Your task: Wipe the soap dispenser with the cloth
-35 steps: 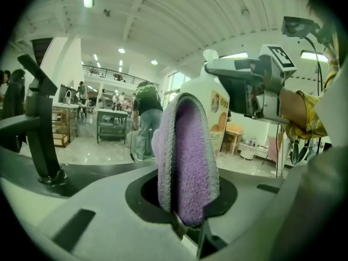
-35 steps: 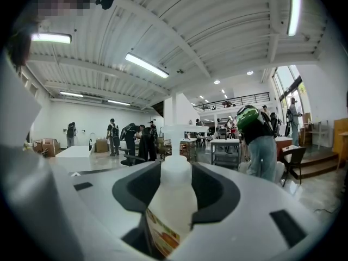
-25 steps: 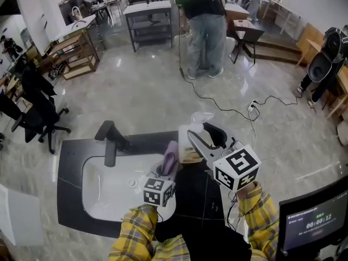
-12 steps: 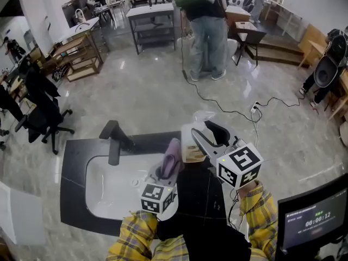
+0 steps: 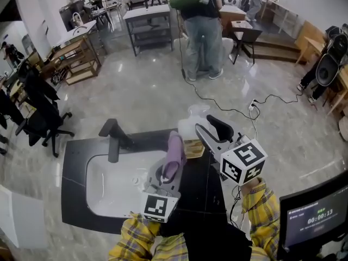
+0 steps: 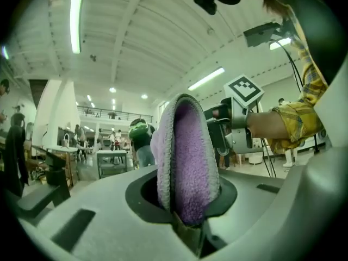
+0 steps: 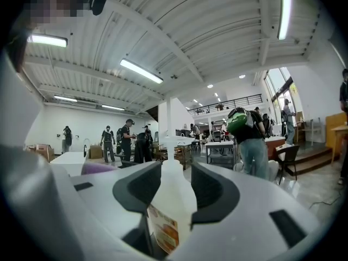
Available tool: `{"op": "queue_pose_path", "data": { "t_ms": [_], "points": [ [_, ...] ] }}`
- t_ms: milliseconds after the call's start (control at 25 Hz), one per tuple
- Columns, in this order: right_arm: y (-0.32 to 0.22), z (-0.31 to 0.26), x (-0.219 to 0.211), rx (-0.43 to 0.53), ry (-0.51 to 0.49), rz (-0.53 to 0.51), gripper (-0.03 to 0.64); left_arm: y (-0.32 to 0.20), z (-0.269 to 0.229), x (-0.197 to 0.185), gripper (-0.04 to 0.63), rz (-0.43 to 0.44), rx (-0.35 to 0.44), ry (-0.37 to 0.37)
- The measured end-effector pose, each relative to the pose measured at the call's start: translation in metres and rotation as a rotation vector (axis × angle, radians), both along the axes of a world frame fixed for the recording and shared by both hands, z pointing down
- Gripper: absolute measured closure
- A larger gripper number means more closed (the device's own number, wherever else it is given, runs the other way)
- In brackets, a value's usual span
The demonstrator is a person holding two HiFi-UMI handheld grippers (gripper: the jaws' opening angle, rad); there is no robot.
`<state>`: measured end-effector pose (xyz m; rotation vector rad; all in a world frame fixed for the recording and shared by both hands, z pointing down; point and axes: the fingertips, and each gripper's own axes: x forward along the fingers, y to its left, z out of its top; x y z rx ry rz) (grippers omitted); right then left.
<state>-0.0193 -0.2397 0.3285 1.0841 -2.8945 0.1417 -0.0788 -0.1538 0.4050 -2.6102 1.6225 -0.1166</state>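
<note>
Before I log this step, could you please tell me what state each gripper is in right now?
Left gripper: closed, holding the purple cloth.
Right gripper: closed, holding the soap dispenser.

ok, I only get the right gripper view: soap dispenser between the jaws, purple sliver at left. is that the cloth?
Observer: Yes. The left hand-held gripper is shut on the purple cloth, folded, standing up out of its jaws.
Operator: where against the bottle?
Observer: Head view: just left of the soap dispenser; contact unclear. The jaws of the right hand-held gripper just closed a little further on it.
Operator: what's below?
Observer: A white sink in a dark counter, black faucet behind the basin.
</note>
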Motion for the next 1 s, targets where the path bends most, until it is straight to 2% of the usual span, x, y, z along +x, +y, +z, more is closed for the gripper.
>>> {"op": "queue_pose_path", "data": {
  "t_ms": [120, 280, 520, 720, 880, 1000],
  "points": [
    [0.003, -0.001, 0.008, -0.007, -0.010, 0.015, 0.455, 0.003, -0.004, 0.016, 0.523, 0.023, 0.050, -0.102],
    [0.006, -0.003, 0.018, -0.010, -0.021, 0.032, 0.456, 0.000, -0.002, 0.029, 0.523, 0.006, 0.109, -0.257],
    [0.006, 0.001, 0.036, -0.023, -0.044, 0.066, 0.459, -0.013, 0.013, 0.038, 0.523, 0.109, 0.164, -0.461],
    [0.007, 0.005, 0.042, -0.032, -0.043, 0.073, 0.459, -0.017, 0.019, 0.039, 0.523, 0.152, 0.183, -0.523],
    [0.007, 0.008, 0.044, -0.040, -0.040, 0.078, 0.459, -0.016, 0.028, 0.046, 0.523, 0.190, 0.154, -0.501],
    [0.005, 0.011, 0.046, -0.046, -0.041, 0.083, 0.459, -0.018, 0.047, 0.048, 0.523, 0.224, 0.104, -0.484]
  ]
}}
